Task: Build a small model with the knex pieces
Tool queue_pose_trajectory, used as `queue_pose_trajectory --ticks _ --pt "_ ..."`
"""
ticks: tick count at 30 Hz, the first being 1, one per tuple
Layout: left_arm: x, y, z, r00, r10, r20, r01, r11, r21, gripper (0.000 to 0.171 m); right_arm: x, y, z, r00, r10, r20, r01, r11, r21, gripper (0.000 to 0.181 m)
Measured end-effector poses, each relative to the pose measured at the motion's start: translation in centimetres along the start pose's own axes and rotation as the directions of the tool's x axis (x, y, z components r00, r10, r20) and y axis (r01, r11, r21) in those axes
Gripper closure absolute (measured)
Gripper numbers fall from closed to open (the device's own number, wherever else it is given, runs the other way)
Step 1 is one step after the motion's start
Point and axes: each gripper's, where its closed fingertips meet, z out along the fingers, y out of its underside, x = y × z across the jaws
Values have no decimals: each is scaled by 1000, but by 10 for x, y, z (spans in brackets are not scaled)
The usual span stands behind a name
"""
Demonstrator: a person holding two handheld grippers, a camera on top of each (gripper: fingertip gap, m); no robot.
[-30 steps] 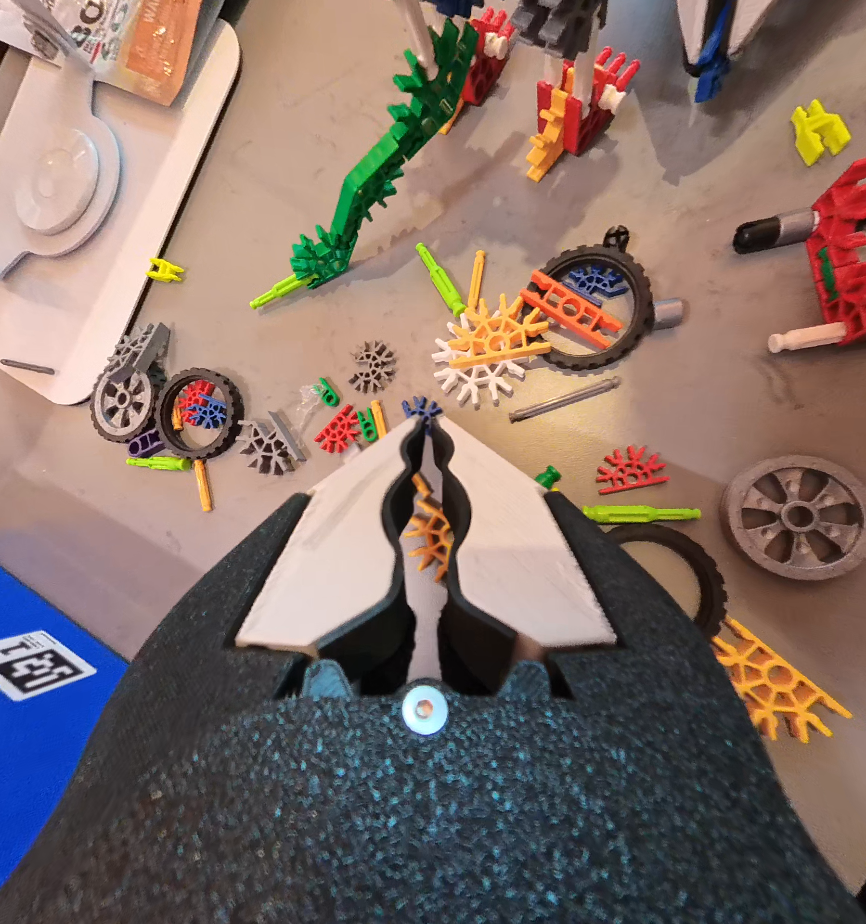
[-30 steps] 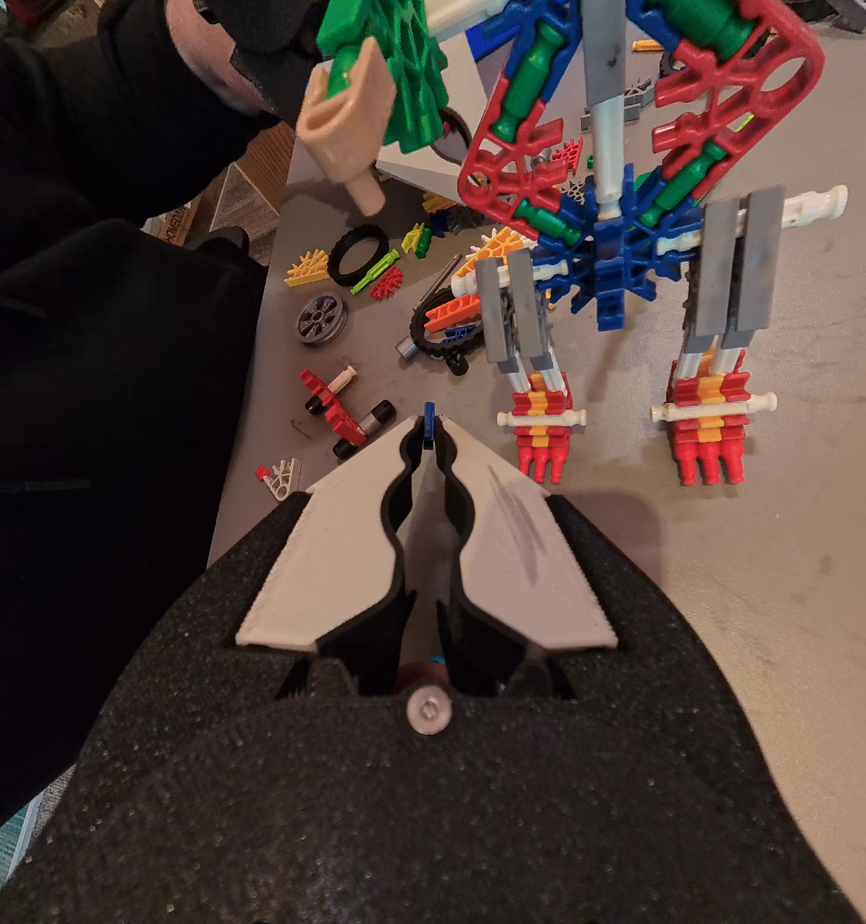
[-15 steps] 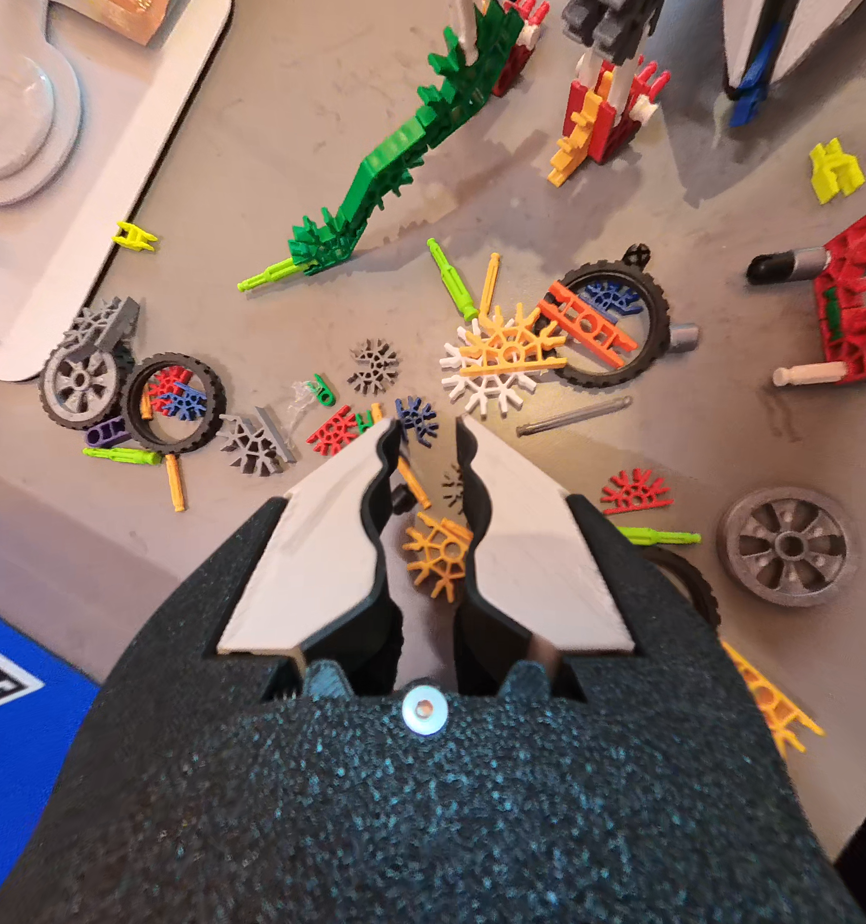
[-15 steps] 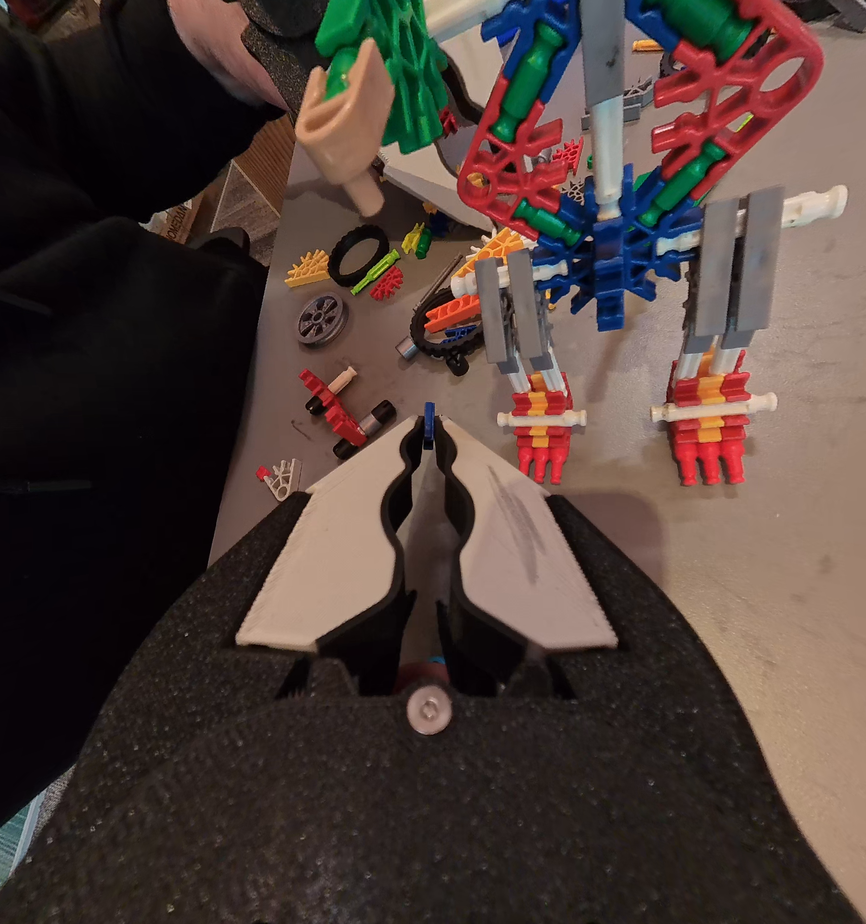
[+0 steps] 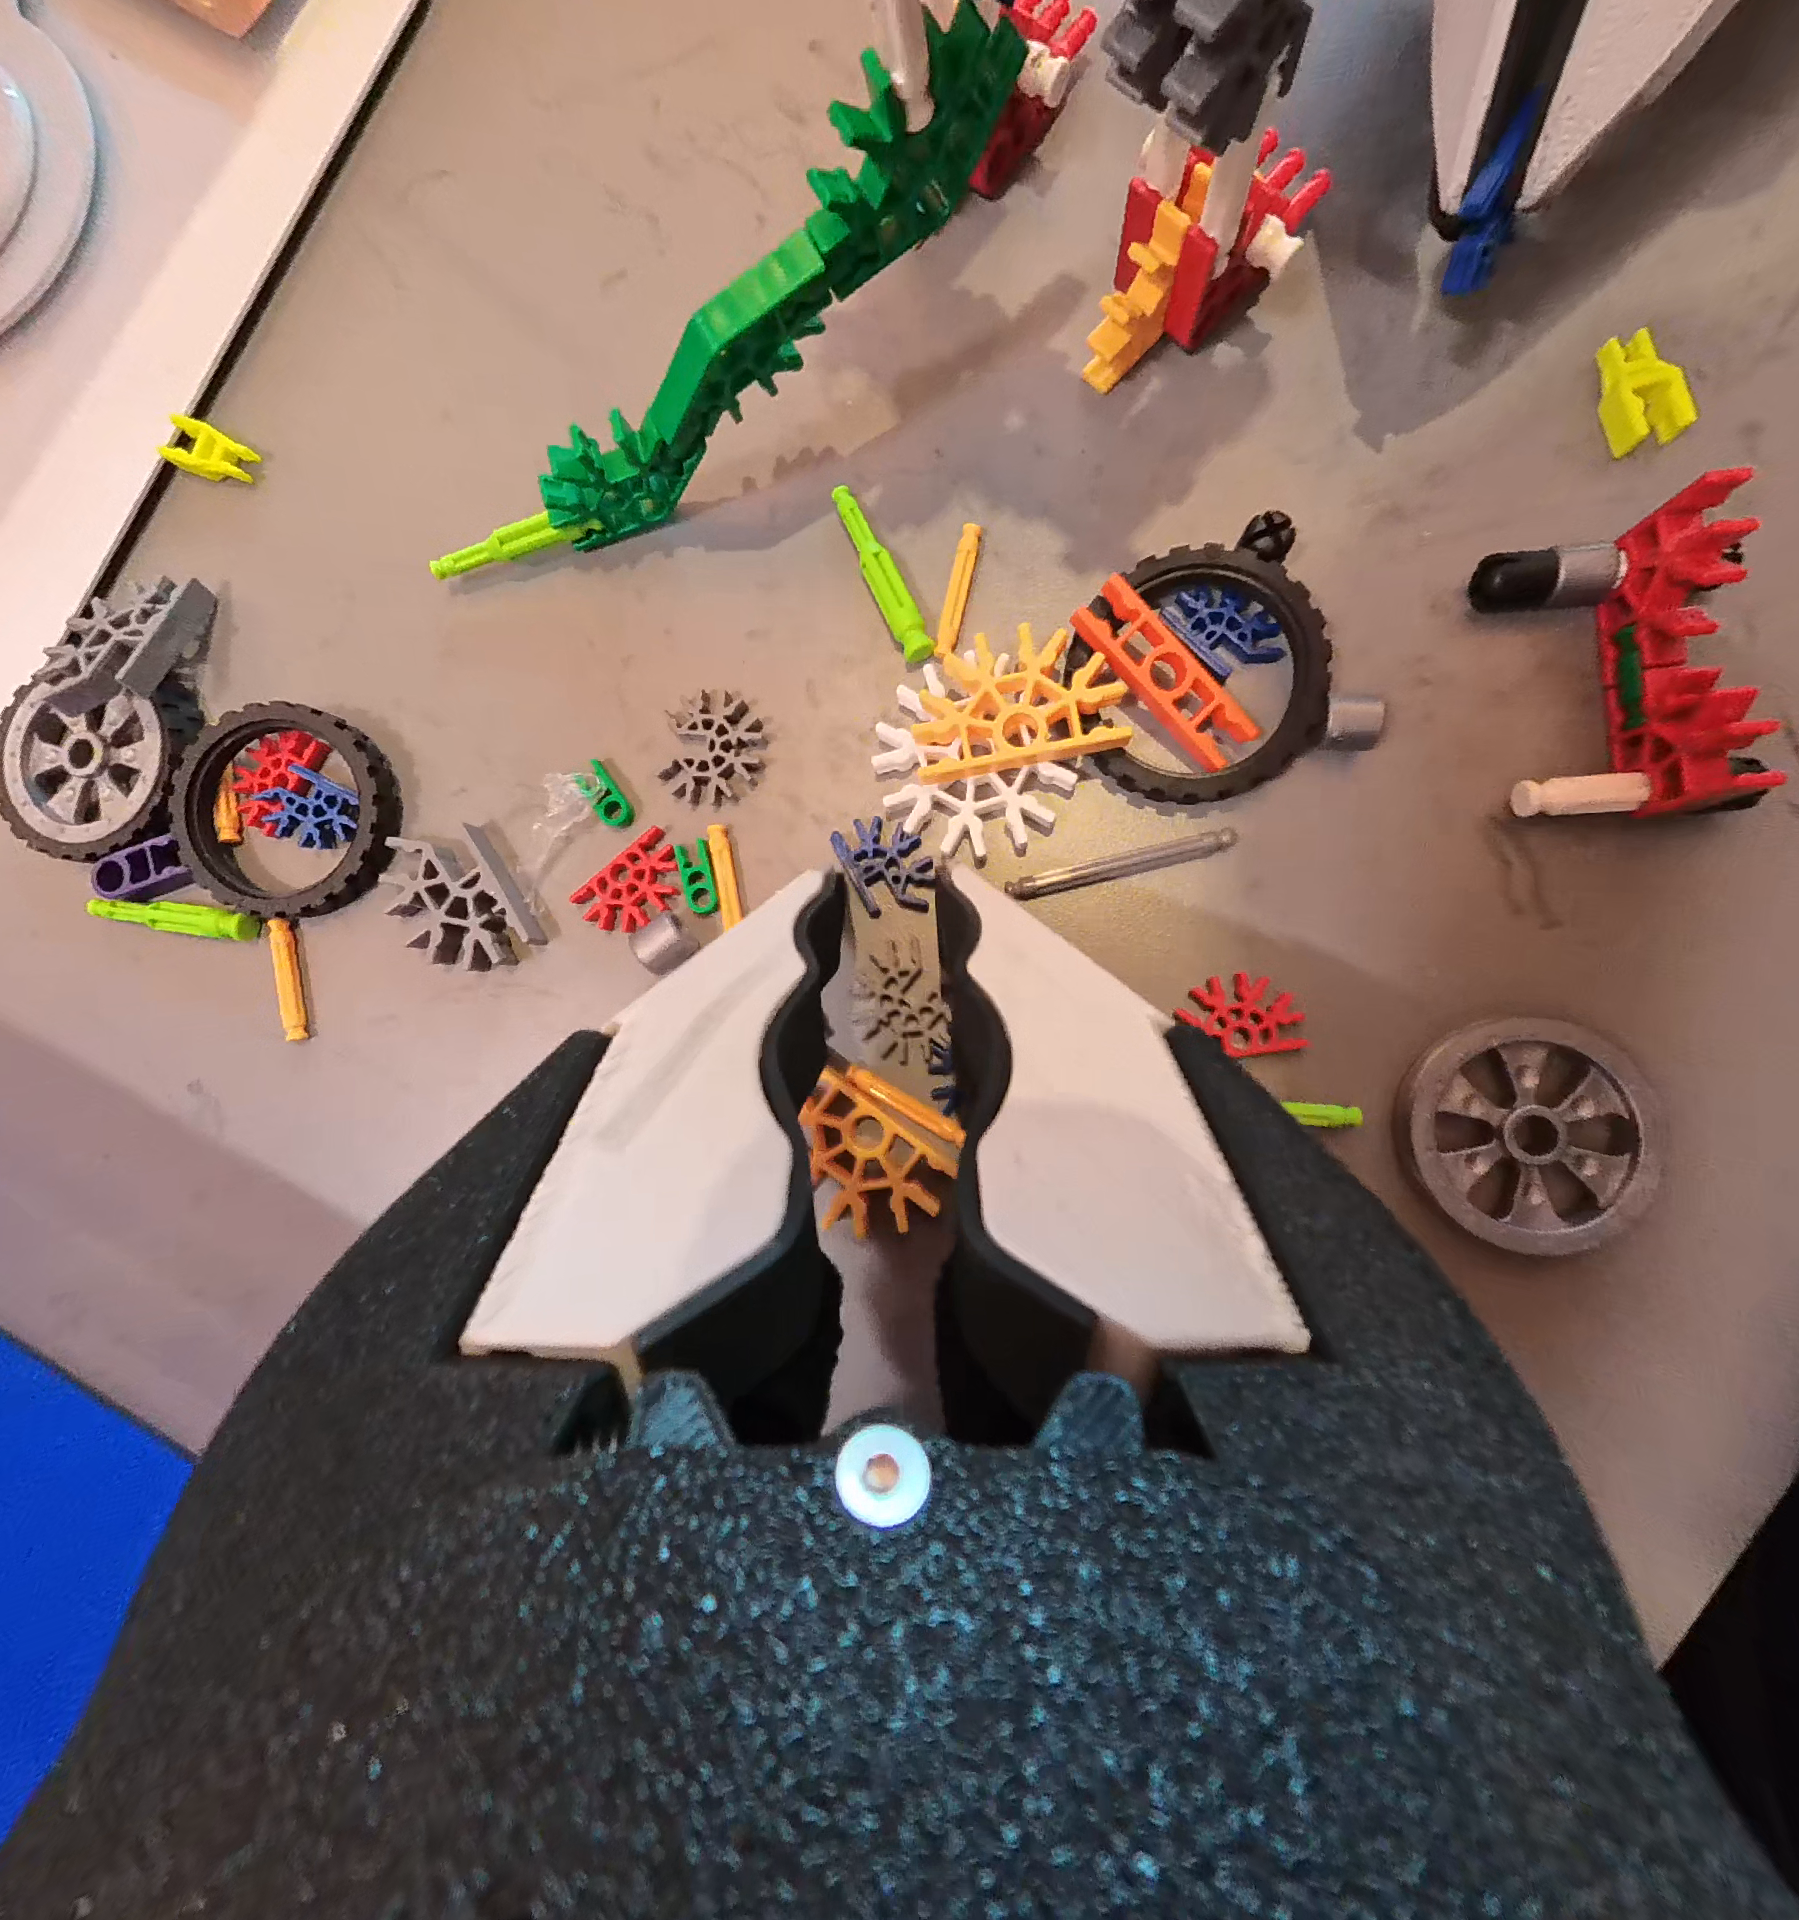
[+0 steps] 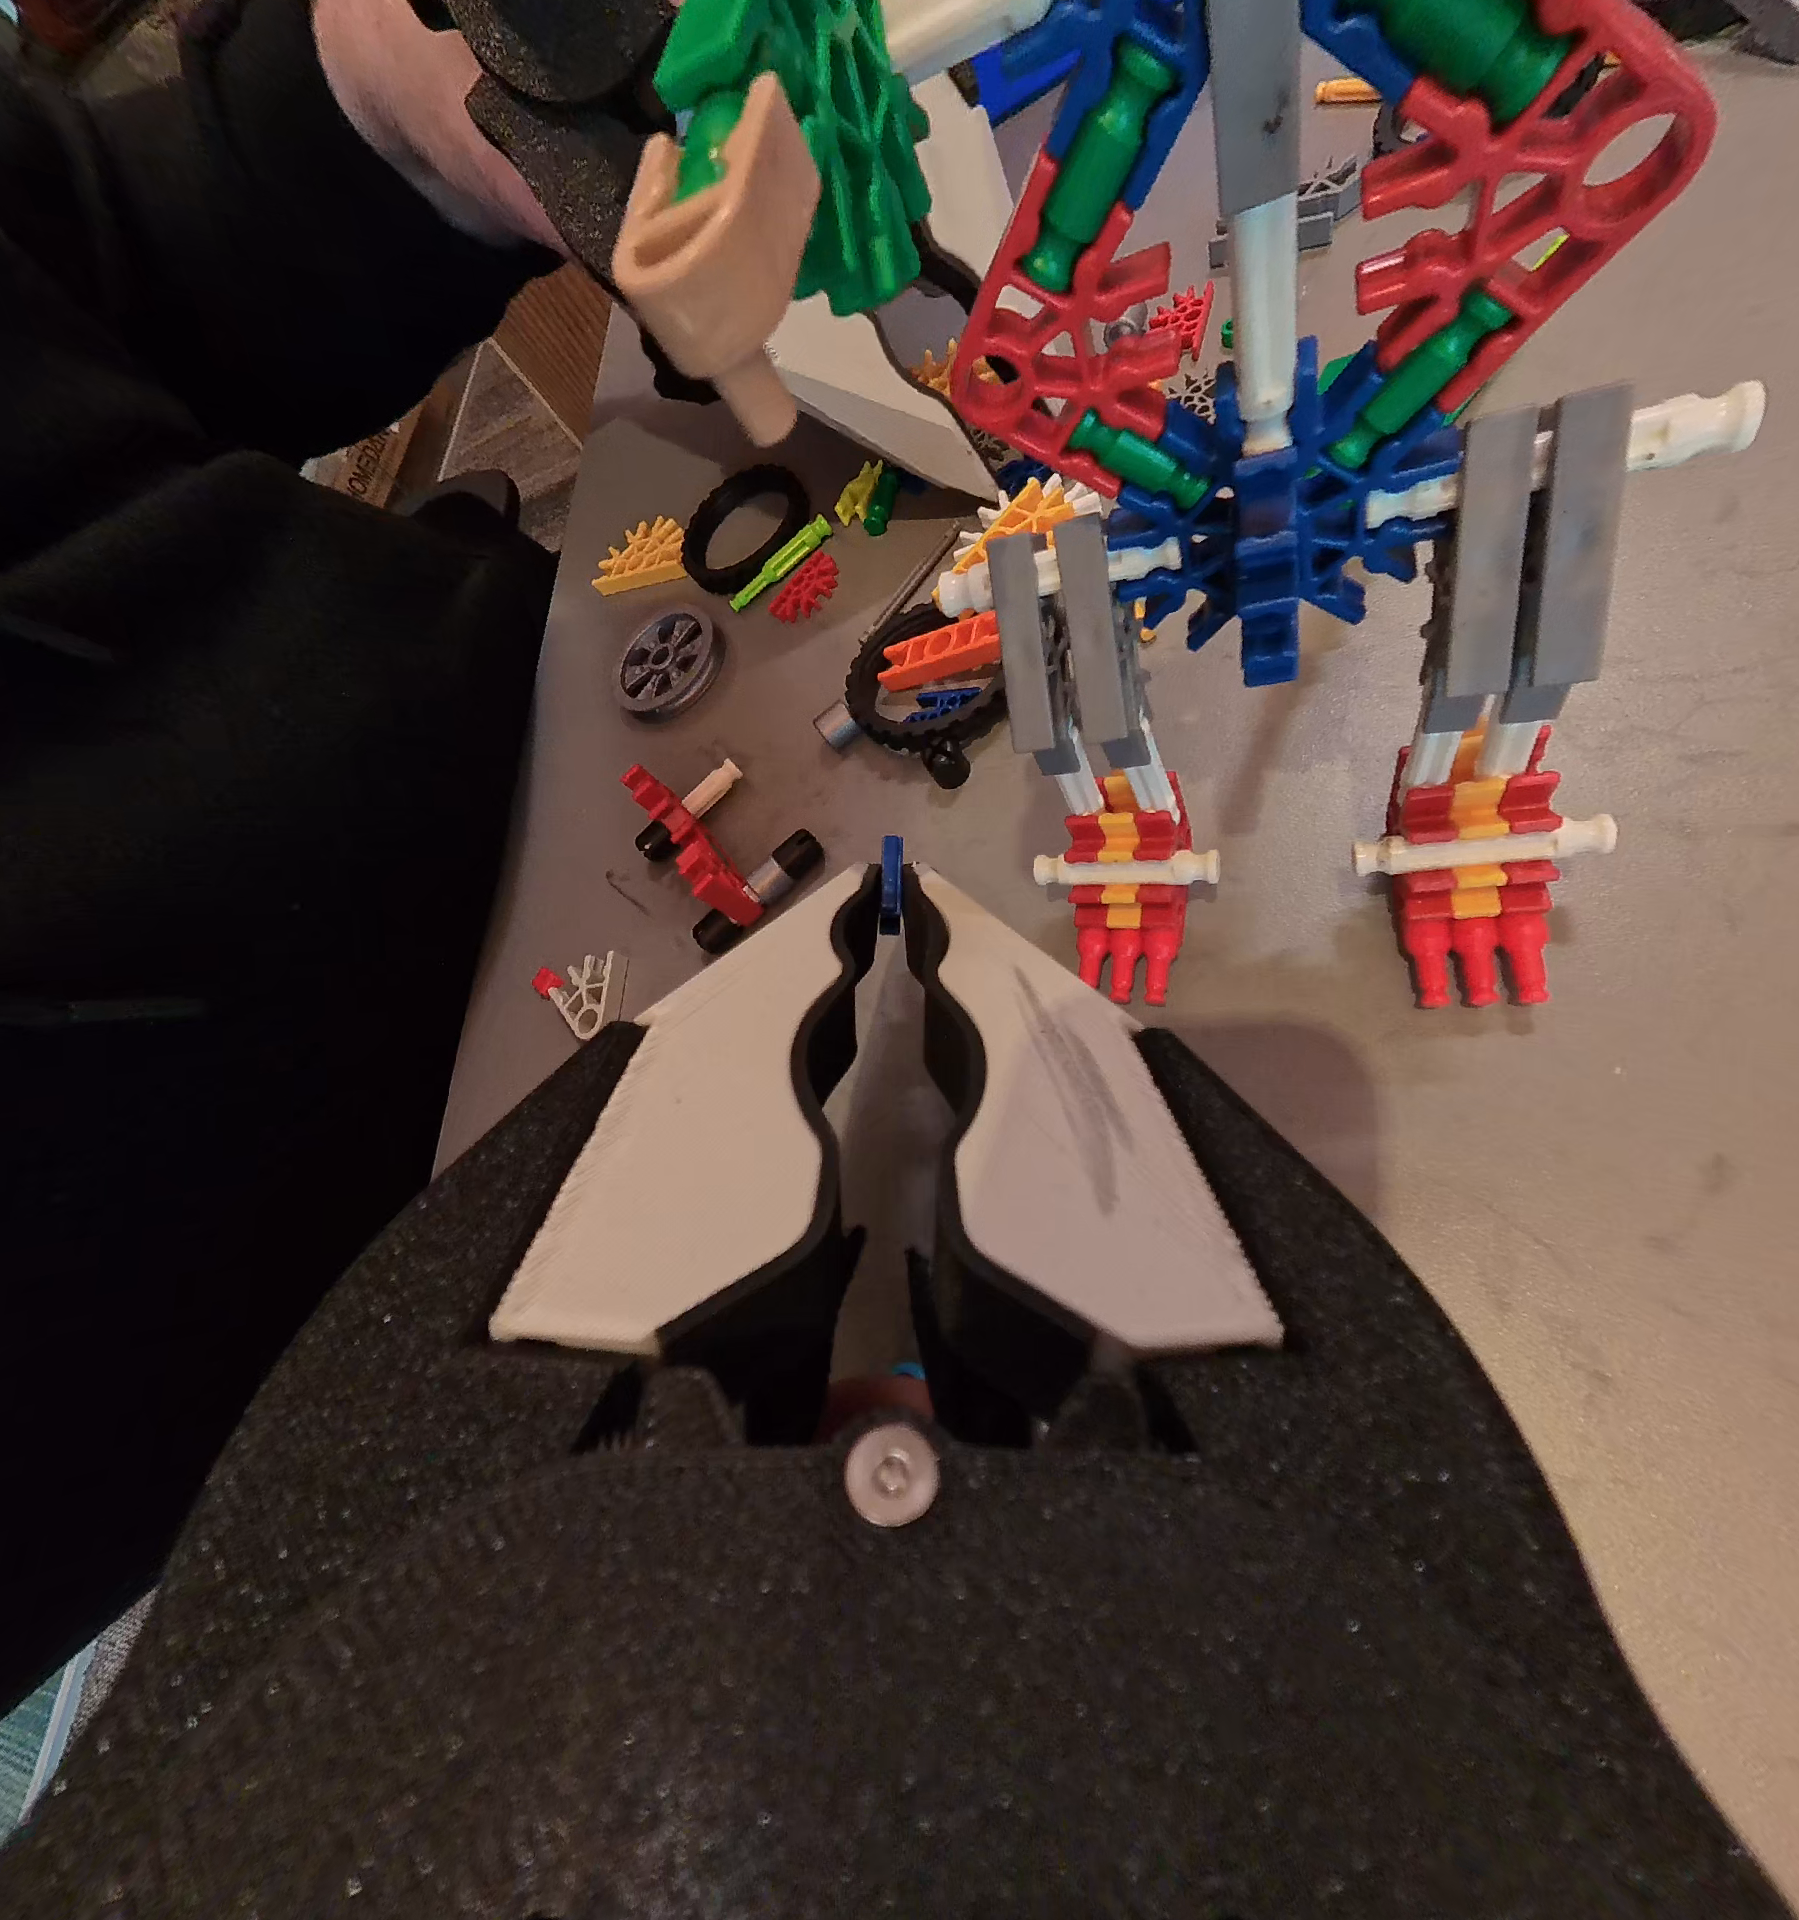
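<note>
Around the left gripper (image 5: 884,888) many small building-toy parts lie on the grey table (image 5: 479,644). Just past its tips is a dark blue connector (image 5: 879,857), and between its fingers a grey snowflake connector (image 5: 900,1003) and an orange connector (image 5: 869,1148) lie on the table below. To its left are a red connector (image 5: 625,878) and a black tyre (image 5: 287,810); ahead to the right a white and yellow snowflake pair (image 5: 988,743) lies near another tyre with an orange piece (image 5: 1201,681). A green spiky chain (image 5: 760,332) stretches further ahead. To the right lies a grey wheel hub (image 5: 1529,1132).

The left gripper points down over the table with its fingers parted by a narrow gap, holding nothing.

The right gripper (image 6: 890,883) is closed on a small blue piece (image 6: 891,883), pinched at its tips above the table. Ahead to its right stands a toy figure (image 6: 1279,520) with red feet; to its left lies a red small assembly (image 6: 713,842). A person's black sleeve (image 6: 199,727) fills the left side.

I can read no writing here.
</note>
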Motion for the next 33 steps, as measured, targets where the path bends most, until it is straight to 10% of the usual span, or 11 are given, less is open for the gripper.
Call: queue_pose_trajectory --ticks 33 --pt "22 -21 -10 999 32 12 -33 994 102 159 -7 7 13 998 -61 5 61 995 -74 175"
